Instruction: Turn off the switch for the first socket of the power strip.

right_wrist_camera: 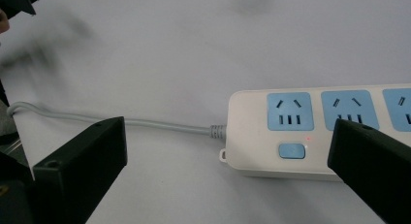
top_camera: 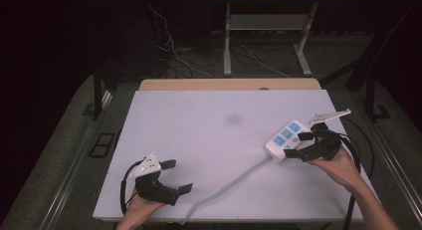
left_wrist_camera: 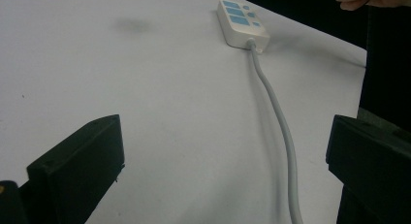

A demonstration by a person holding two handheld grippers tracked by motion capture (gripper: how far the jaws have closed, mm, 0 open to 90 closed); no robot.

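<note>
A white table (top_camera: 199,140) occupies the centre of the high view. A white power strip (top_camera: 285,138) with blue socket faces lies at the right of the frame, angled toward the upper right. Its grey cord (top_camera: 234,182) runs from the strip's lower-left end toward the bottom centre of the frame and over the near table edge.

The right gripper (top_camera: 302,146) sits at the right of the frame, just beside the strip. Its jaws stand wide apart with one jaw at either side of the strip's near end; contact cannot be confirmed. In the right gripper view, the strip (right_wrist_camera: 310,132) occupies the right half, with a blue switch (right_wrist_camera: 292,151) and a small red indicator light (right_wrist_camera: 307,138) near it.

The left gripper (top_camera: 177,176) rests at the lower left of the high view, jaws wide apart and holding nothing, well apart from the strip. A faint dark smudge (top_camera: 234,119) marks the table near centre.
</note>
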